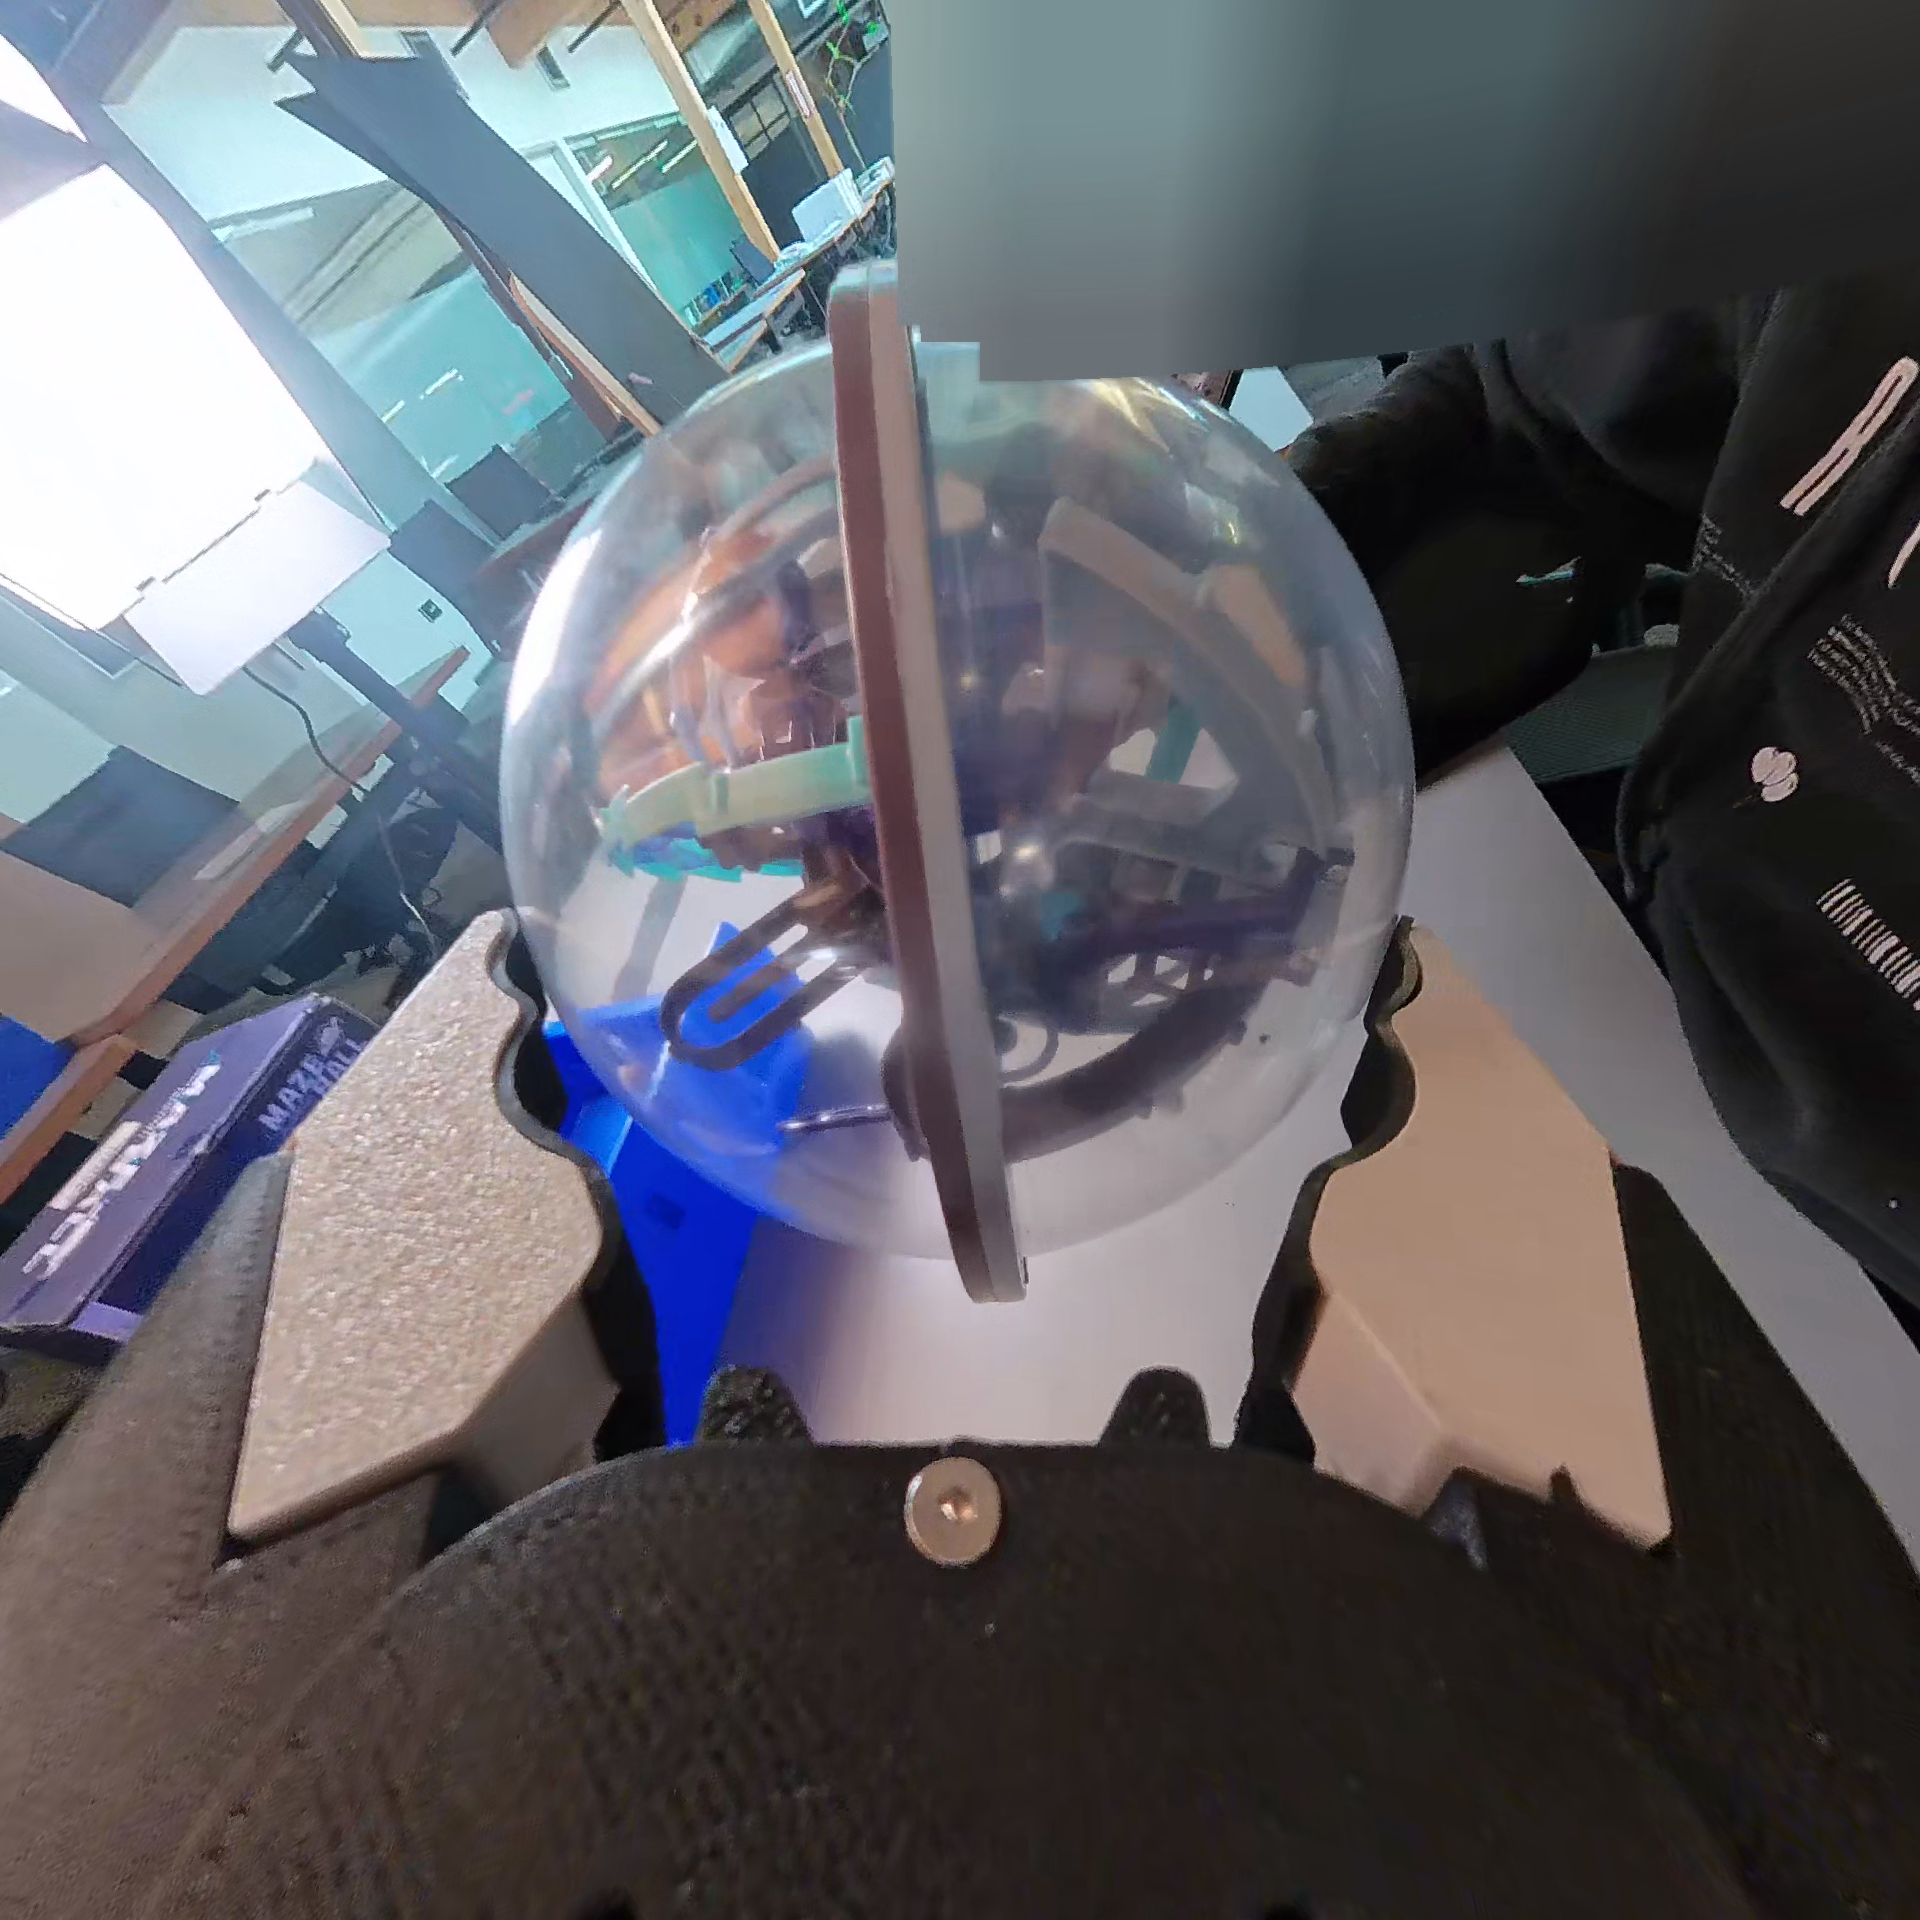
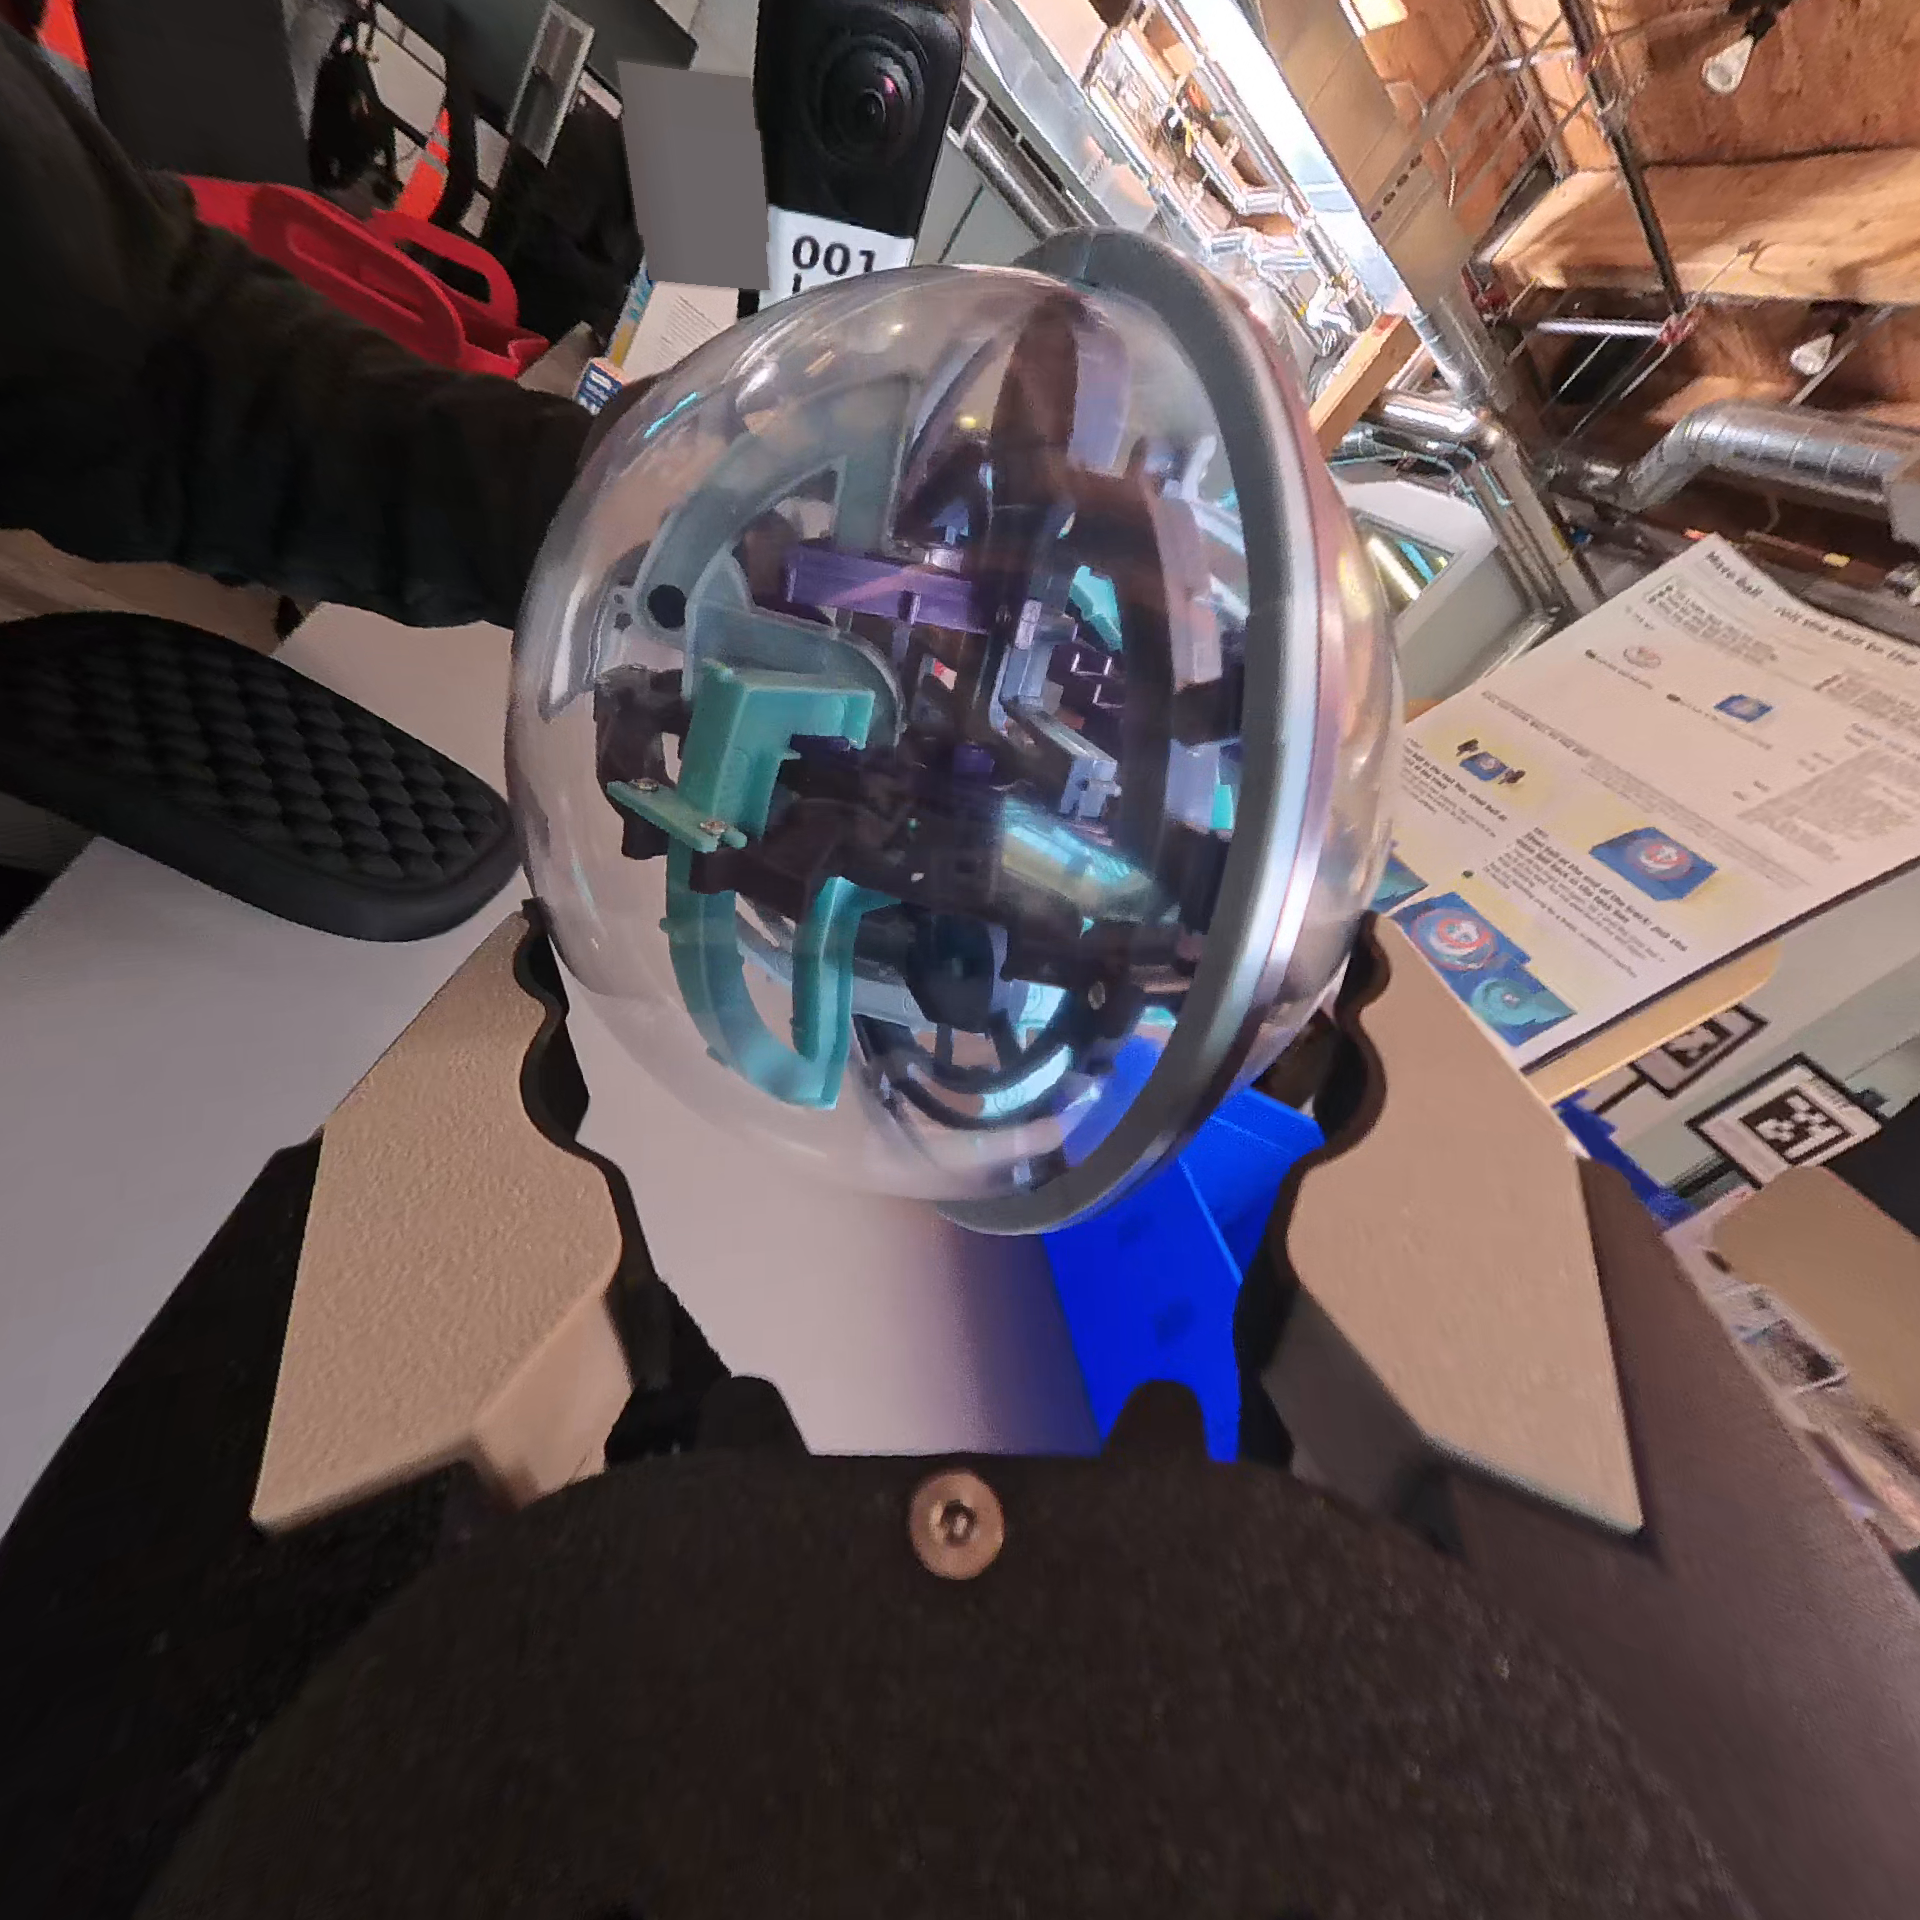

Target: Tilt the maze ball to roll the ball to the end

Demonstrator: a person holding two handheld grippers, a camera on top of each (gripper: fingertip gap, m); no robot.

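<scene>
**Spotter:** Give me the count.

**Me:** One maze ball [image 1: 956, 810], a clear sphere with a grey equator ring [image 1: 914, 790] and coloured tracks inside: teal, purple, orange, pale green. It is lifted off the white table [image 1: 1538, 935], and both my wrist views are filled with it. One blue stand [image 1: 665, 1195] sits on the table just under it, and one purple box [image 1: 177, 1153] lies off to the left. On the right-hand side I see one printed instruction sheet [image 2: 1683, 790] and one black mesh pad [image 2: 239, 779].

**Spotter:** And the little ball inside?

**Me:** I can't pick it out; the tracks are blurred.

**Spotter:** Grippers?

**Me:** Two. My left gripper [image 1: 956, 956] has its fingers [image 1: 416, 1195] spread wide and pressed against the lower sides of the sphere, clamped on it. My right gripper [image 2: 951, 966] grips it the same way from the opposite side, fingers [image 2: 447, 1226] at the lower flanks. In the left view the ring stands almost upright; in the right view it leans, top toward the right. A dark sleeve [image 2: 260, 416] reaches in behind the sphere.
</scene>
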